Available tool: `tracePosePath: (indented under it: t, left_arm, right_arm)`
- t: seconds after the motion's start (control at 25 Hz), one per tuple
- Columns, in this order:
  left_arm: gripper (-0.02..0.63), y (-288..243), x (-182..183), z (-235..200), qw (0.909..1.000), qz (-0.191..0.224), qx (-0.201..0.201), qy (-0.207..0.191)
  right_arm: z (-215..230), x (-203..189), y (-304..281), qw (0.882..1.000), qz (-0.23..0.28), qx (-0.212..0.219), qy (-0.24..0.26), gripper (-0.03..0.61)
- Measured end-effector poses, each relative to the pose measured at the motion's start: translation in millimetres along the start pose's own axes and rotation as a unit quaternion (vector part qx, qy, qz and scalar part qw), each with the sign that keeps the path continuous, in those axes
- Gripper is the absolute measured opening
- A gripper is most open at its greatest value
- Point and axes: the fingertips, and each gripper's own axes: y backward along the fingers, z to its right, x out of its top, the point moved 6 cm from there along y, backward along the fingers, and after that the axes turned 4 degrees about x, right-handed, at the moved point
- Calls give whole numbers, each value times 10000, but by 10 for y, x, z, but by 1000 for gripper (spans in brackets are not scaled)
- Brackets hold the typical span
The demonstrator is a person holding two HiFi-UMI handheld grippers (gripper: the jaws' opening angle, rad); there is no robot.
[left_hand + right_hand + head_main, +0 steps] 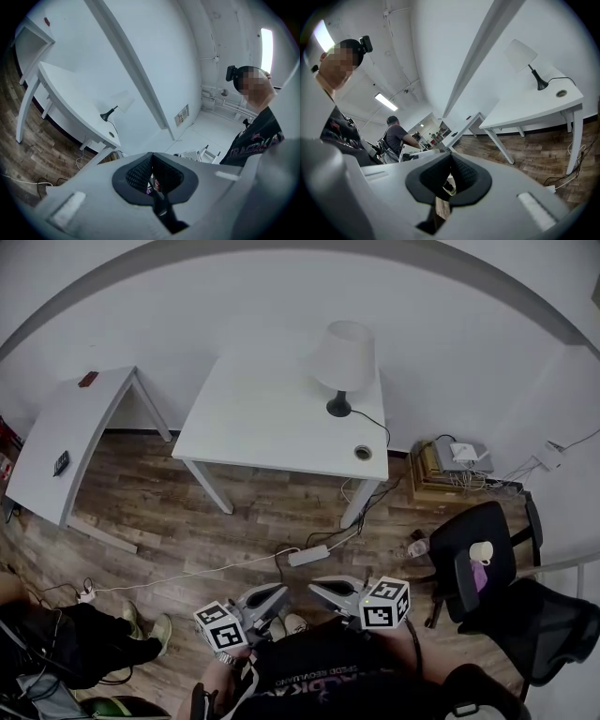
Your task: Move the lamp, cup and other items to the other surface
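Note:
A white-shaded lamp (342, 362) on a black base stands at the far right of the white table (262, 418); its cord runs toward a round cable hole (363, 453). A white cup (481, 552) sits on the black chair (502, 521) at the right. A second white table (70, 432) at the left carries a small red item (87, 379) and a small black item (61, 463). My left gripper (279, 594) and right gripper (317, 586) hang low over the floor, tips close together, far from both tables. Each is shut and holds nothing. The lamp (119, 104) (525, 58) shows in both gripper views.
A power strip (308, 556) and loose cables lie on the wood floor between me and the table. A stack of boxes with a router (452, 463) stands by the wall at the right. A person's legs (89, 634) are at the lower left.

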Motion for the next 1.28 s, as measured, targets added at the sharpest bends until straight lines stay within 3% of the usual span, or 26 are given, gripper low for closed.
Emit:
tracePosePath:
  t: [0.48,0.8,1.28]
  left_arm:
    - [2,74,-34,-52,9995,221,96,182]
    - [2,43,-27,6,9999,106,-47,26]
    - [2,-145,-69,-53,9996,119,41,235]
  right_arm:
    - [5,-13,20,10000,24,-25,14,6]
    - [52,102,187,9974,532,-462,122,6]
    - [401,415,461,9930,665,-952,196,41]
